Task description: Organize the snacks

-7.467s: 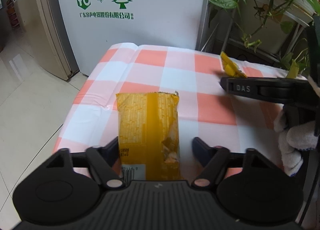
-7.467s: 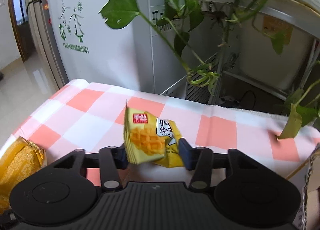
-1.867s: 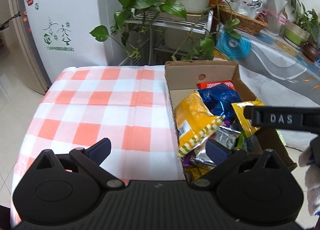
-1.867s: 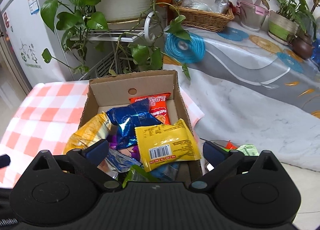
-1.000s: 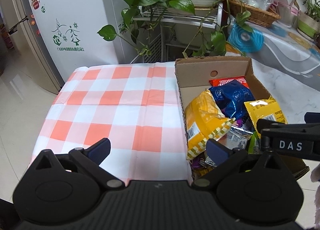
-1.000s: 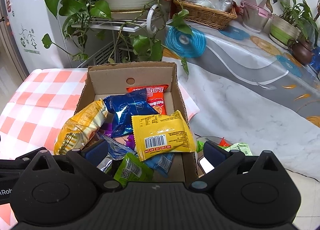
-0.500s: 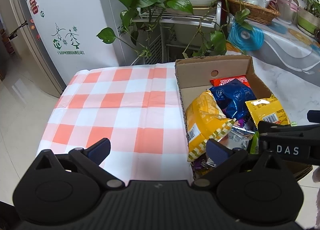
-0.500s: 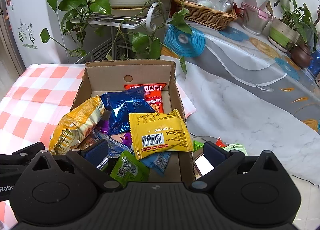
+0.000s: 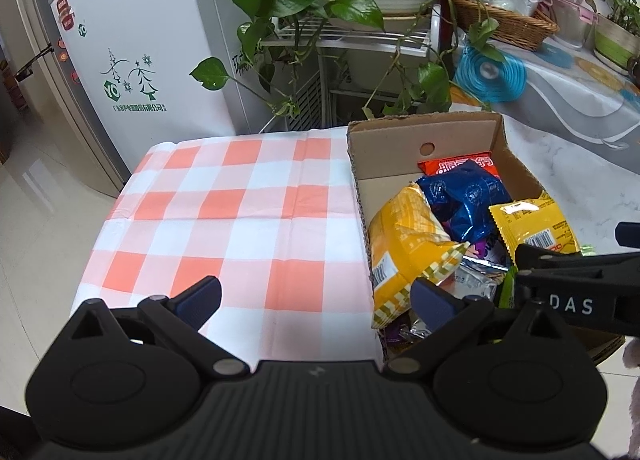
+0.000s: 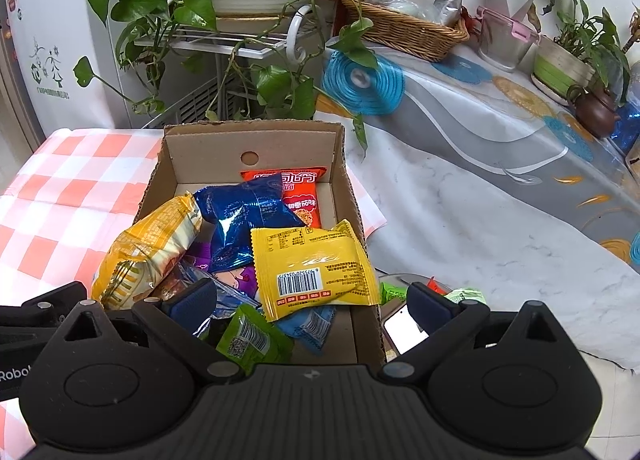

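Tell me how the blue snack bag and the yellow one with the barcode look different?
The blue snack bag is shiny, crinkled foil; the yellow barcode packet is smooth and flat. The blue bag lies further back in the cardboard box, while the yellow packet rests on top nearer the front, overlapping its right rim. Both are sealed snacks inside the same box.

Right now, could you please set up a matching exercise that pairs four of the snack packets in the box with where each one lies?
Things:
1. red packet
2. blue packet
3. yellow packet with the barcode
4. striped yellow bag

Places:
A. leaning along the left wall of the cardboard box
B. against the back wall, under the round hole
C. on top of the pile, at the right wall
D. in the middle, overlapping the red one

Pairs: 1-B, 2-D, 3-C, 4-A
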A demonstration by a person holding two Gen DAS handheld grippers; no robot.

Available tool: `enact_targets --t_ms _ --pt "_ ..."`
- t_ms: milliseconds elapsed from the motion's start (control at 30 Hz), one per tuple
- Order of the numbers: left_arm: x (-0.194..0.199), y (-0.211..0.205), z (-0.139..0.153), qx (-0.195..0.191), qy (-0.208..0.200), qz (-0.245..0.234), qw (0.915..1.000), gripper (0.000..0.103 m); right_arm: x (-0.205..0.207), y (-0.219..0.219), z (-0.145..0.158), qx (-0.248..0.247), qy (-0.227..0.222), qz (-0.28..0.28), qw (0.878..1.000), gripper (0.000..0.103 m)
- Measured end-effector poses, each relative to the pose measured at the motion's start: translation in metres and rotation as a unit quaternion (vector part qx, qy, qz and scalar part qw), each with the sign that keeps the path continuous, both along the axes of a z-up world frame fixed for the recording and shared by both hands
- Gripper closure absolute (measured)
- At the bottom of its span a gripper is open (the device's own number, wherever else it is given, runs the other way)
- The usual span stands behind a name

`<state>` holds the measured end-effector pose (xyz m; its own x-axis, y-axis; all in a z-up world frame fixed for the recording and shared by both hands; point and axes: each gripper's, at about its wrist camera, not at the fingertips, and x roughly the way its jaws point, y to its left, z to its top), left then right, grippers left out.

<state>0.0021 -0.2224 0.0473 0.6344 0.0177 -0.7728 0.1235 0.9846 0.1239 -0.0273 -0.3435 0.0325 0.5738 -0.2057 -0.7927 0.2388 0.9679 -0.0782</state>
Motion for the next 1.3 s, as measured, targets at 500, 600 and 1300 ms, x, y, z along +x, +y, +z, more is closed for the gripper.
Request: enact_targets --t_ms 500,600,1300 --pt "-0.006 0.014 -0.003 -0.011 0.001 -0.001 0.9999 0.004 -0.003 0.011 -0.002 0.001 0.000 0.010 1.000 0.000" --pt "-0.009 0.018 -0.003 -0.012 0.001 -0.002 0.9999 0.004 -0.004 0.016 -0.002 0.000 0.000 0.012 1.000 0.000" --pt "-0.052 0.100 -0.007 -0.011 -0.002 0.004 0.9999 0.003 -0.014 0.097 -0.005 -0.009 -0.023 0.093 0.995 0.000"
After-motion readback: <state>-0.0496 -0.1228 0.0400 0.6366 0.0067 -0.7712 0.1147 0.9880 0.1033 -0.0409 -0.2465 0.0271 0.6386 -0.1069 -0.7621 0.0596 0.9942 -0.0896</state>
